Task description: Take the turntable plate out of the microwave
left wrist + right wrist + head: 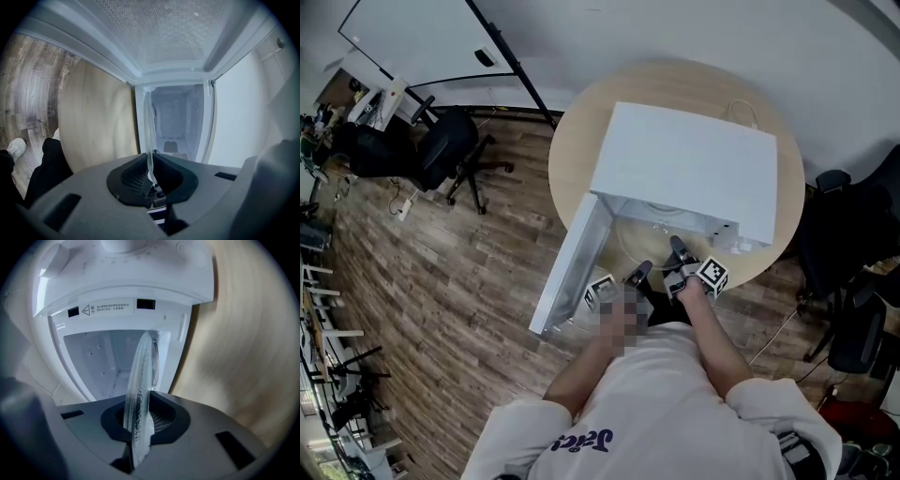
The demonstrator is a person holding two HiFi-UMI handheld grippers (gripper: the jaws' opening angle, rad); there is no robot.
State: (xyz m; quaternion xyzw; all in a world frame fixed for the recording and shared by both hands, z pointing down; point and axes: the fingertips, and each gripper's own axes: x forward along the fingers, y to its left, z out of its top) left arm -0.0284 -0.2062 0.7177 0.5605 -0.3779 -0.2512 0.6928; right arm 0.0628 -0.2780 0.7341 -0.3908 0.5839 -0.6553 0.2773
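Round table (572,150). Microwave (684,169) sits on it, door (567,272) swung open to the left. Plate (140,390) lies at the cavity mouth, its near rim toward the person. Left gripper (151,180) and right gripper (138,427) both clamp that near rim, side by side. Likely exit: straight back, nearward.

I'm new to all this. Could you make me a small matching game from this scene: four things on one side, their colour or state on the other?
1. turntable plate
2. microwave door
3. round table
4. office chair

a. swung open
b. light wood, under the microwave
c. clear glass, clamped by left gripper and right gripper
d. black, on the plank floor

Pairs: 1-c, 2-a, 3-b, 4-d
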